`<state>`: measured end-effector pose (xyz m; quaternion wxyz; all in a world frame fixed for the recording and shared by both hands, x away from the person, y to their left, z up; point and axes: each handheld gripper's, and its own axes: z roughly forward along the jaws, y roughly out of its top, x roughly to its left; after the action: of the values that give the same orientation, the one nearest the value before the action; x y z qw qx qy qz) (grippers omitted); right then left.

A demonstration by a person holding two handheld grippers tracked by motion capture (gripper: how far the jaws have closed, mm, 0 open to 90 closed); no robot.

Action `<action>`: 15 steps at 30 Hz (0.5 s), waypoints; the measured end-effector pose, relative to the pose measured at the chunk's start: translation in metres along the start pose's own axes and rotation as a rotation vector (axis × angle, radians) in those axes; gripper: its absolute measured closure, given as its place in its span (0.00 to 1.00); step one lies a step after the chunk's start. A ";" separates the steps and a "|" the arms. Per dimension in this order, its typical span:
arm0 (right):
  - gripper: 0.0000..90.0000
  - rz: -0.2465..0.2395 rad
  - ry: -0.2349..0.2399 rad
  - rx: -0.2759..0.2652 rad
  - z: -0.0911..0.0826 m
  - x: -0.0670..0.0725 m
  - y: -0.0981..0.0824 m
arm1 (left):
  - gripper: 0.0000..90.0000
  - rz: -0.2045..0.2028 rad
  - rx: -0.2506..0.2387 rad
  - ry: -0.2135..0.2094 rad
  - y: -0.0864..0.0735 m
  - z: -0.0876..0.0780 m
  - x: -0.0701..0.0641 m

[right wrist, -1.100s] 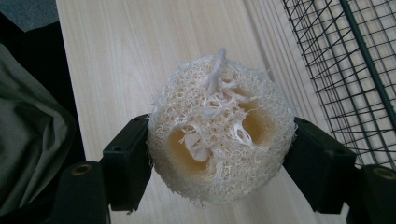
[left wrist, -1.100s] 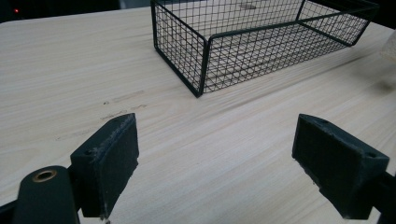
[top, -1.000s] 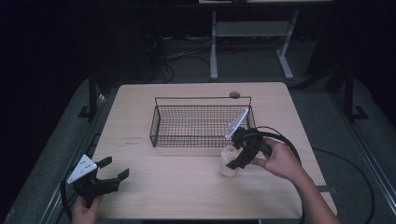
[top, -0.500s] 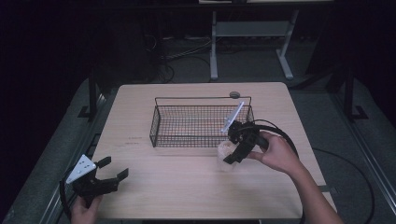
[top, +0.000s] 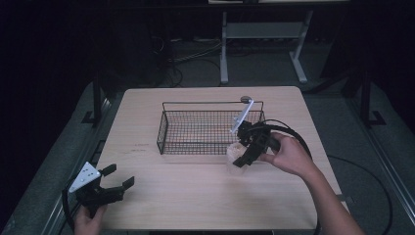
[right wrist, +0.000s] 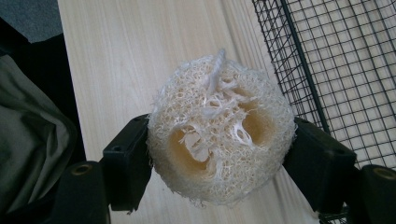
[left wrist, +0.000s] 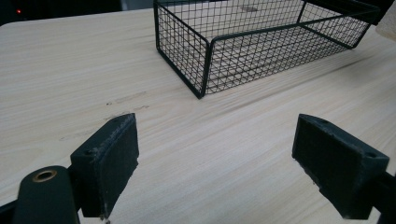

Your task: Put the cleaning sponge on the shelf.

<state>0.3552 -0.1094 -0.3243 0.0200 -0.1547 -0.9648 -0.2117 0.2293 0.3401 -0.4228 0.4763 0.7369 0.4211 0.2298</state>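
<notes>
While the loofah slice [right wrist: 219, 133] sits pinched in the right gripper [top: 243, 157], the wire basket [top: 169, 131] is right there beside it.

Sponge hangs just outside the basket's near right corner, over the table [top: 195, 196], so my guess is it needs to go up over the rim and away from the person. Left gripper [top: 113, 179] is spread wide, holding nothing, parked well apart at the near left corner, so the right hand is way nearer.
</notes>
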 end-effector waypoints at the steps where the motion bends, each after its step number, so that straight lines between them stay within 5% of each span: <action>1: 0.31 0.000 0.000 0.001 -0.001 -0.001 0.001 | 0.15 0.000 0.000 0.001 0.000 0.000 0.000; 15: 0.31 0.012 -0.004 0.005 -0.011 -0.011 0.011 | 0.15 -0.006 0.001 0.002 0.000 0.000 0.000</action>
<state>0.3688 -0.1073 -0.3111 0.0198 -0.1606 -0.9645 -0.2088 0.2293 0.3405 -0.4228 0.4762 0.7356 0.4239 0.2289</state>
